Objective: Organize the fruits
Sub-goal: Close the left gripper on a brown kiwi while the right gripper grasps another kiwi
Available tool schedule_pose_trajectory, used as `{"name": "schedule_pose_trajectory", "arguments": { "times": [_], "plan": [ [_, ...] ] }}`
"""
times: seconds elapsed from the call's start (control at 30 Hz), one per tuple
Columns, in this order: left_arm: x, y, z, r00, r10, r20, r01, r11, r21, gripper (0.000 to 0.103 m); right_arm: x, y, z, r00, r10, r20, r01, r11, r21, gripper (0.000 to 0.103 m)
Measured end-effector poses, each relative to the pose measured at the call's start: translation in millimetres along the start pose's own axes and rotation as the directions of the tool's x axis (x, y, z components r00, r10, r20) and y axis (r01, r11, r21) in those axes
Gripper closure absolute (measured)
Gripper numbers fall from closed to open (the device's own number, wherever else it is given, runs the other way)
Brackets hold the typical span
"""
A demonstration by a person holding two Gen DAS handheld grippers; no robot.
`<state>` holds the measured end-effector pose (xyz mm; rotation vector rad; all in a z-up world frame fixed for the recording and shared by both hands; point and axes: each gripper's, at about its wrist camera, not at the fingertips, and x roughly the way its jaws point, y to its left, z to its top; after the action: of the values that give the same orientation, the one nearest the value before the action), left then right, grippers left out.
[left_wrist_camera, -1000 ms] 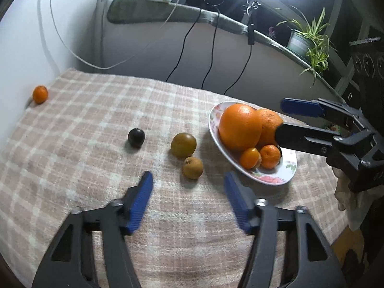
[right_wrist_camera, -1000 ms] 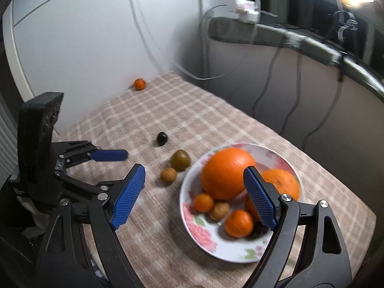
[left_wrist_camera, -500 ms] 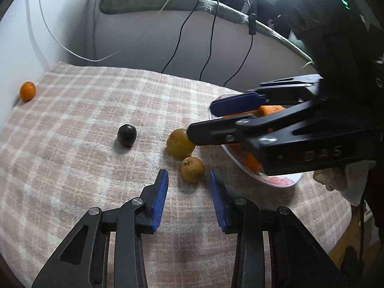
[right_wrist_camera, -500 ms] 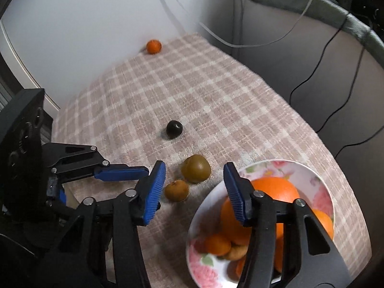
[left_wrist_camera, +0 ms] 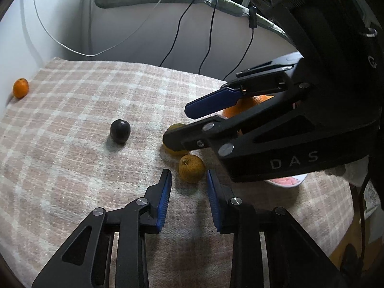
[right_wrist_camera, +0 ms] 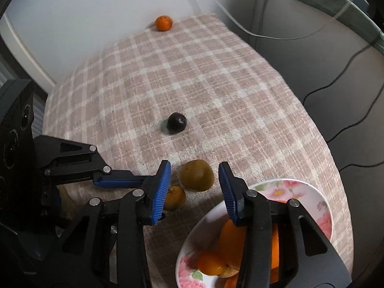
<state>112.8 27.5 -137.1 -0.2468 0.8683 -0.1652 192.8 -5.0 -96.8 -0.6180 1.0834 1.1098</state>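
On plate (right_wrist_camera: 319,206) several oranges already; four fruits left on cloth (right_wrist_camera: 192,84); left gripper (left_wrist_camera: 188,193) closing, straddling brown fruit (left_wrist_camera: 192,168), no contact; right gripper (right_wrist_camera: 194,192) closing around green fruit (right_wrist_camera: 197,175), empty.

Both cams ride on the handheld grippers, looking forward along the fingers. Left wrist view sits low and close over the pink-and-cream checked tablecloth (left_wrist_camera: 72,168), angled down toward the far wall. Right wrist view looks down steeper from the floral white plate (right_wrist_camera: 309,187) side. Both catch the small dark round plum (left_wrist_camera: 120,130) (right_wrist_camera: 177,123) and the far orange tangerine (left_wrist_camera: 20,87) (right_wrist_camera: 163,23).
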Motion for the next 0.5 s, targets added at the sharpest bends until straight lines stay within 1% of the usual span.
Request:
{"name": "schedule_pose_trajectory", "arguments": {
  "times": [0.1, 0.23, 0.33, 0.37, 0.5],
  "plan": [
    [3, 0, 0, 1.0, -0.001, -0.005, 0.001, 1.0, 0.001, 0.076, 7, 2, 4, 0.999, -0.006, -0.051, 0.004, 0.999, -0.04, 0.06],
    [6, -3, 1, 1.0, 0.004, -0.007, -0.004, 1.0, 0.016, 0.076, 17, 0, 7, 0.994, -0.002, -0.106, -0.004, 0.999, -0.054, 0.06],
    [12, -4, 4, 1.0, 0.007, -0.013, -0.007, 1.0, 0.02, 0.076, 29, 0, 8, 0.988, 0.005, -0.152, -0.015, 0.998, -0.064, 0.065],
    [14, -4, 5, 1.0, 0.007, -0.015, -0.007, 1.0, 0.02, 0.076, 31, 0, 8, 0.987, 0.005, -0.16, -0.016, 0.998, -0.068, 0.068],
    [19, -6, 7, 1.0, 0.012, -0.027, -0.012, 1.0, 0.027, 0.078, 34, 1, 9, 0.987, 0.008, -0.16, -0.02, 0.997, -0.071, 0.069]
  ]
}}
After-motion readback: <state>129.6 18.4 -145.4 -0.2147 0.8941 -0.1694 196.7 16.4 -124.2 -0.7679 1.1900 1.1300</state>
